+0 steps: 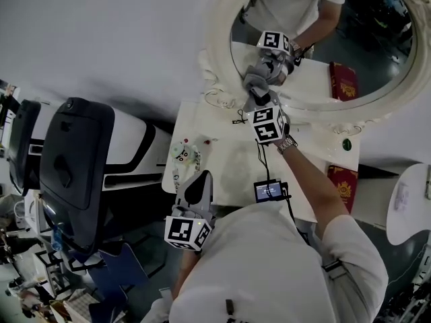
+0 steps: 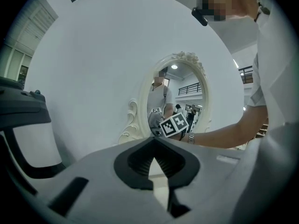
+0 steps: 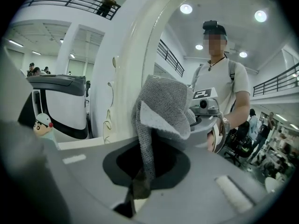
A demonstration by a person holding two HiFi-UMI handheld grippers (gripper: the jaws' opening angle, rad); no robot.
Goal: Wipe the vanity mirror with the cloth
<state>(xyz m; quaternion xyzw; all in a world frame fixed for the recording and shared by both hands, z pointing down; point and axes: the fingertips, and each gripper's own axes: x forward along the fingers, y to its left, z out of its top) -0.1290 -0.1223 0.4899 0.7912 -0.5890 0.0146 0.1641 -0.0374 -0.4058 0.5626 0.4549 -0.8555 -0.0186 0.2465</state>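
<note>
Cloth (image 3: 161, 104), grey and crumpled, meets oval mirror (image 1: 377, 39).

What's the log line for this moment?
phase: wiping | right gripper: shut on grey cloth, at vanity mirror lower glass | left gripper: shut, empty, idle

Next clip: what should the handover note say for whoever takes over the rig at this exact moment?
Right gripper: shut on the grey cloth, held against the lower left of the vanity mirror.
Left gripper: shut, empty, held low by the near edge of the white table.
Done: the cloth is in hand and at the glass. How much has been wiped cannot be told.
Left: wipe the rest of the glass, probably working upward and to the right.
</note>
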